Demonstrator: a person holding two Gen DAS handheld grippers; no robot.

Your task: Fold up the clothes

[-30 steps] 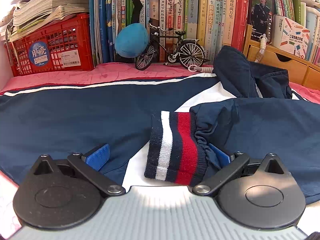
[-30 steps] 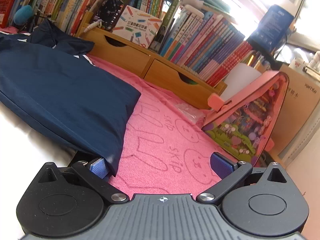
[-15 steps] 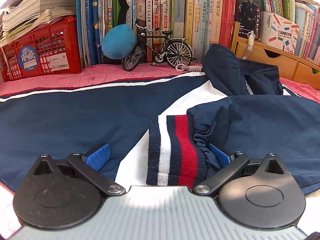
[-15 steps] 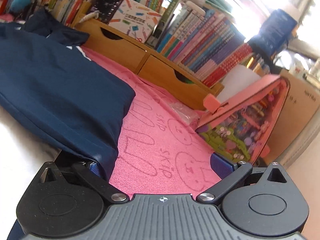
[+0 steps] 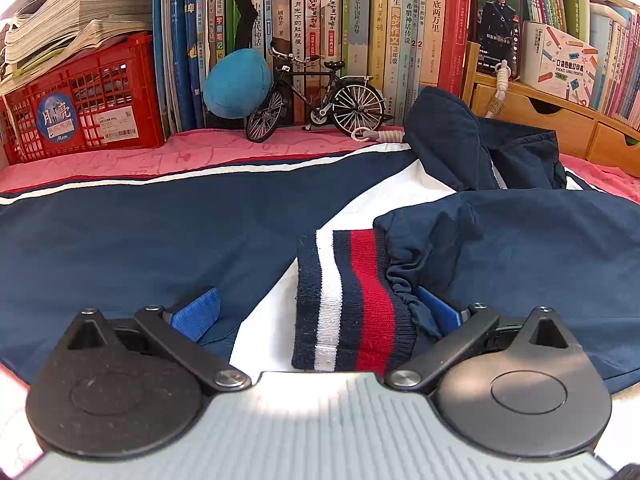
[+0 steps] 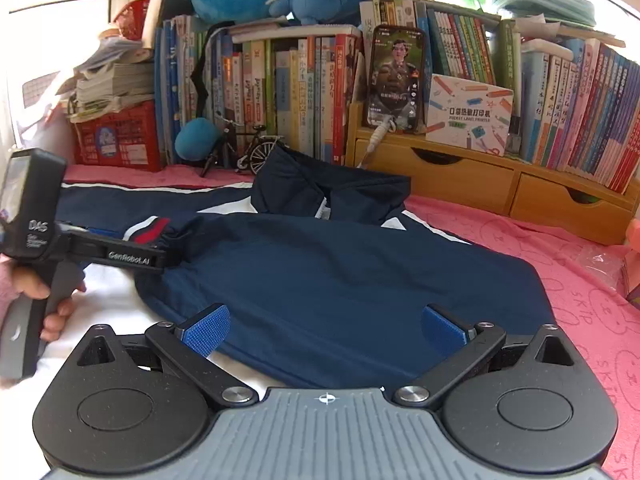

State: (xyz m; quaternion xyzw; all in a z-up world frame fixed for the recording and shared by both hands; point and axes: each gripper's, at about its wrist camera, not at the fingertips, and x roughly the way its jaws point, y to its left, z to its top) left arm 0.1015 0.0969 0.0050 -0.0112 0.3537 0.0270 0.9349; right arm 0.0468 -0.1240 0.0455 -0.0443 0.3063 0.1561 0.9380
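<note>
A navy jacket (image 6: 340, 272) with white panels lies spread over a pink towel (image 6: 560, 264) on the surface, filling the middle of both views. One sleeve is folded across the jacket's body, and its striped cuff (image 5: 352, 300) in navy, white and red sits low in the centre of the left wrist view.

The left claw (image 5: 316, 312) has its blue pads wide apart. The cuff lies between them, with the right pad (image 5: 438, 312) touching the gathered fabric beside the cuff and the left pad (image 5: 196, 312) resting over the navy cloth, clear of the cuff. In the right wrist view this same claw shows at the left edge, held by a hand (image 6: 44, 300) at the lower left.

The right claw (image 6: 324, 328) is also spread open, holding nothing, at the bottom centre of its frame. Its pads hang just above the near edge of the folded sleeve.

Along the top of both frames runs a row of books (image 5: 360, 32). In front of them stand a model bicycle (image 5: 316, 100), a blue plush ball (image 5: 236, 82) and, at the left, a red crate (image 5: 84, 108). A wooden drawer unit (image 6: 480, 176) sits at the right with a phone (image 6: 394, 80) propped on it.
</note>
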